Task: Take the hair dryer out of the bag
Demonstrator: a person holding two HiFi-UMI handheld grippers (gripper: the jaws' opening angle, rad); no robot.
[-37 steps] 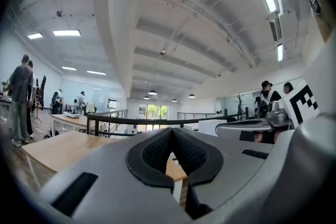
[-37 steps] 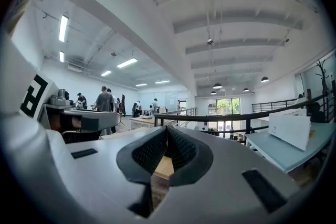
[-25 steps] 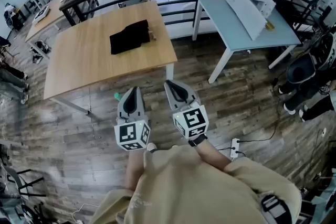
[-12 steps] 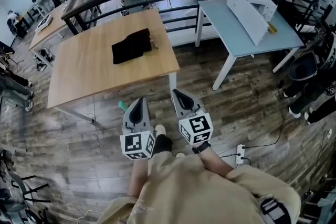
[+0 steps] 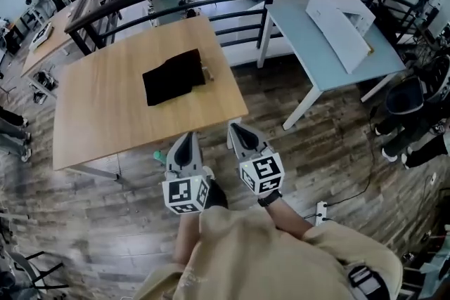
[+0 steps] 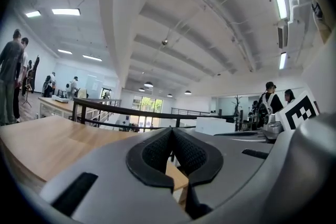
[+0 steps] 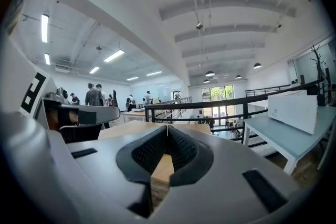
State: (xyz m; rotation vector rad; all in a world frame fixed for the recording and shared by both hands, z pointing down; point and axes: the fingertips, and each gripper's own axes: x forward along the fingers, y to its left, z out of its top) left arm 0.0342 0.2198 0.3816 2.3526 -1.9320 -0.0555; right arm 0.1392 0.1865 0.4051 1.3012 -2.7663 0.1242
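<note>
My left gripper (image 5: 185, 142) and my right gripper (image 5: 240, 130) both have their jaws pressed together, with nothing in them. They sit side by side, near the front edge of the wooden table (image 5: 98, 123). The black bag (image 5: 172, 76) lies flat further back on it, well apart from both. I cannot see the hair dryer, so I think it is inside. This is the reaching step. Next I must open the jaws, reach the bag and find its mouth
</note>
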